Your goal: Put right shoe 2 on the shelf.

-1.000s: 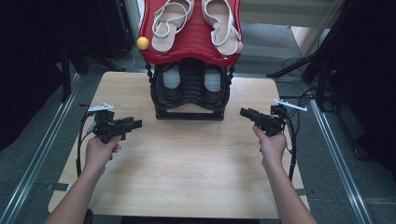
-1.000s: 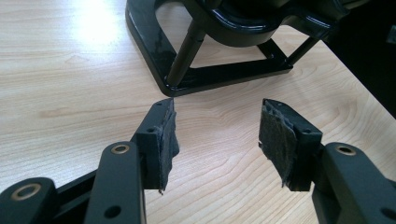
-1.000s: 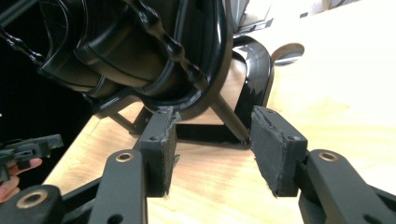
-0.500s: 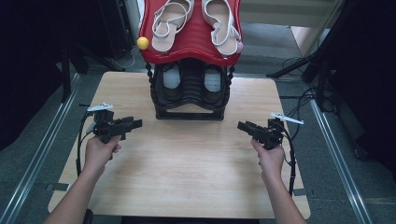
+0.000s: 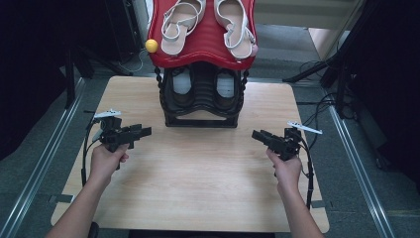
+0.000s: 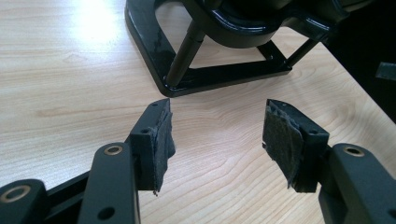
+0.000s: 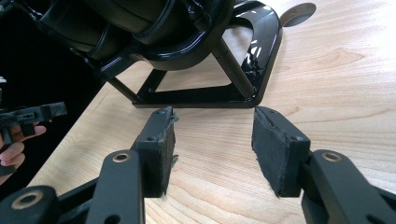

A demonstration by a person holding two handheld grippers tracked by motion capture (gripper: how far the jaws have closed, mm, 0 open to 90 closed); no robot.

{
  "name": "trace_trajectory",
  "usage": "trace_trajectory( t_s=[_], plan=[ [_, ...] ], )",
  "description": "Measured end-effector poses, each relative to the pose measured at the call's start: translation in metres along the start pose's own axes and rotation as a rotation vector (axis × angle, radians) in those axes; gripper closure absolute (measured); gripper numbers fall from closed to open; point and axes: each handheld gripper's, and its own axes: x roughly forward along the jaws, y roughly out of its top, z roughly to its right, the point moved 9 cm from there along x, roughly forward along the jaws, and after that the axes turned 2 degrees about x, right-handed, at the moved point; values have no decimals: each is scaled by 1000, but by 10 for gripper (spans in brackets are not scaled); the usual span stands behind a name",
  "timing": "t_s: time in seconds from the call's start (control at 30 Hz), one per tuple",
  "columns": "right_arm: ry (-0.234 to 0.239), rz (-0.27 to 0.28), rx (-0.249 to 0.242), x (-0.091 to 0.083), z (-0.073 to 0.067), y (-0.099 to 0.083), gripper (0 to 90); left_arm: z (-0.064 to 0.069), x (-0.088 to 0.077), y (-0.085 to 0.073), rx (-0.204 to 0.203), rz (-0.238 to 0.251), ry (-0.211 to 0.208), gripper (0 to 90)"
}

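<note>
Left tongs [image 5: 143,131] and right tongs [image 5: 256,134] both gape wide, the left just widened, gripping nothing, near the black rack [image 5: 200,119] on the tabletop [image 5: 198,173].

Lab, railed test table [image 5: 198,168], cables [image 5: 312,163]

Wood, glossy black plastic and frayed felt

The table [image 5: 198,183] is pale wood with fine grain, smooth with a soft sheen that catches glare near its far edge. The shoe rack [image 5: 200,106] has a black frame that looks like glossy plastic, its base reflecting light; its top shelf [image 5: 203,47] is red, ribbed and shiny. The sandals [image 5: 208,22] on it seem pale, matt leather, though the view is too distant to be sure. Both the left gripper [image 6: 217,135] and the right gripper [image 7: 212,140] are matt black plastic with brass-coloured rivets; their pads [image 6: 163,140] are dark, rough felt, frayed at the edges.
</note>
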Motion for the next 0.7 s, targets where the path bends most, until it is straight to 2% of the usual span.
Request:
trace_trajectory(
  t_s=[0.17, 0.37, 0.7],
  plan=[
    [1, 0, 3, 0, 0, 0, 503, 0, 0, 0, -3, -1, -1, 423],
    [1, 7, 2, -2, 1, 1, 501, -1, 1, 1, -25, 3, -5, 390],
    [-7, 2, -12, -2, 3, 1, 493, 0, 1, 0, -9, -1, 2, 360]
  ],
)
